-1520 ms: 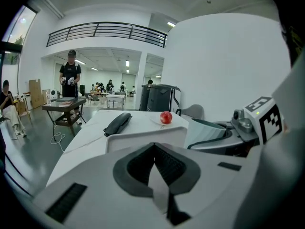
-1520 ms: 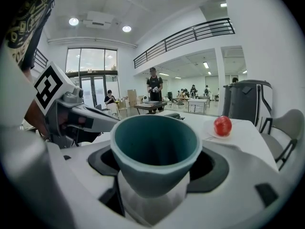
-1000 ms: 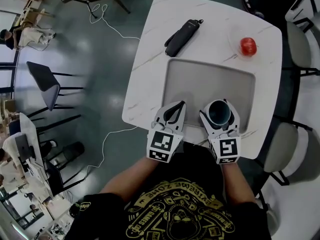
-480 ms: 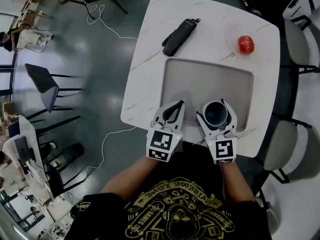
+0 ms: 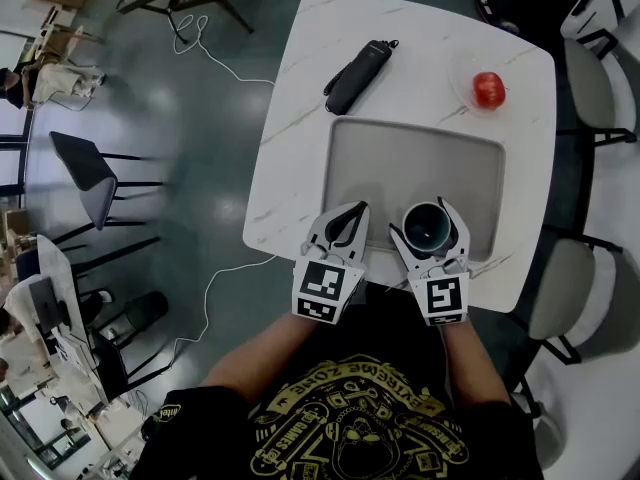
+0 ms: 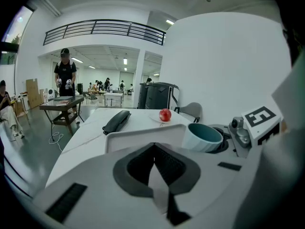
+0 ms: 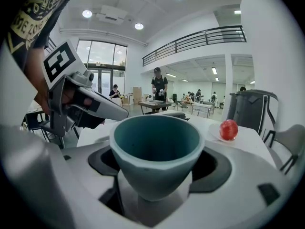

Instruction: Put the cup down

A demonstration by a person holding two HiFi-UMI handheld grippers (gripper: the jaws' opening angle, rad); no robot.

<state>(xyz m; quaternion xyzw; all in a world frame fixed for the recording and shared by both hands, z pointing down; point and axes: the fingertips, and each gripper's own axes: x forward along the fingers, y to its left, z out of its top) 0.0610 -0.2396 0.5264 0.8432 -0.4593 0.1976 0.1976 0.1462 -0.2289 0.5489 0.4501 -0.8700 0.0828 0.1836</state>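
A teal cup (image 5: 428, 230) sits upright between the jaws of my right gripper (image 5: 430, 216), which is shut on its sides. It is over the near edge of the grey tray (image 5: 415, 168); I cannot tell whether it touches the tray. In the right gripper view the cup (image 7: 157, 147) fills the middle, and its inside looks empty. My left gripper (image 5: 348, 220) is just left of the cup over the tray's near left corner, shut with nothing in it. The left gripper view shows its jaws (image 6: 153, 149) closed together, the cup (image 6: 202, 136) to their right.
A white marble table (image 5: 290, 138) carries the tray. A black case (image 5: 358, 75) lies at the far left and a red apple (image 5: 487, 88) on a small plate at the far right. Chairs (image 5: 560, 308) stand along the right side. A cable (image 5: 215, 48) lies on the floor.
The right gripper with the cup has drifted slightly left, a little closer to the left gripper. The left gripper has stayed where it was.
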